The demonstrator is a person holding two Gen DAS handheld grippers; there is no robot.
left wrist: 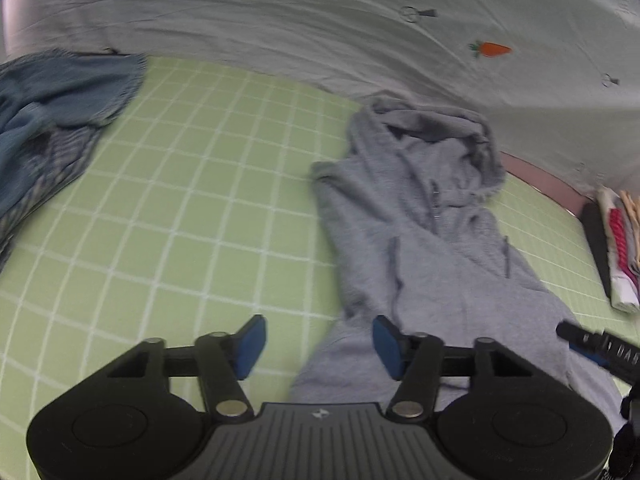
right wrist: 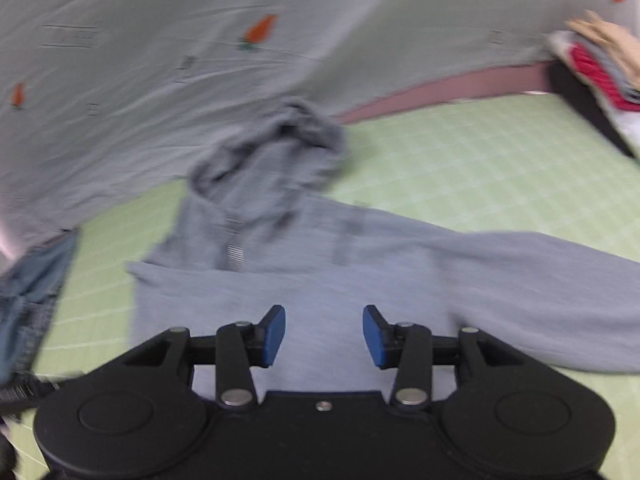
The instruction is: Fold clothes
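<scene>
In the left wrist view, the left gripper (left wrist: 319,347) hangs above the green mat with a white grid (left wrist: 200,200), its blue pads apart with nothing pinched between them; the near edge of the grey zip-up hooded sweatshirt (left wrist: 432,240) shows in the gap, but the pads do not press on it. The sweatshirt lies lengthwise on the mat, hood bunched at the far end near the pale sheet with carrot prints (left wrist: 320,20). A crumpled blue denim garment (left wrist: 52,112) waits at the far left, and a stack of folded clothes (left wrist: 620,240) sits at the right edge.

In the right wrist view, the right gripper (right wrist: 324,336) is likewise released, jaws parted over the sweatshirt's body with no cloth caught. One sleeve stretches out to the right across the mat; the other side looks tucked in.

Judging by this, the sweatshirt is only partly folded: the outstretched sleeve and the hood remain, and the denim garment looks untouched
</scene>
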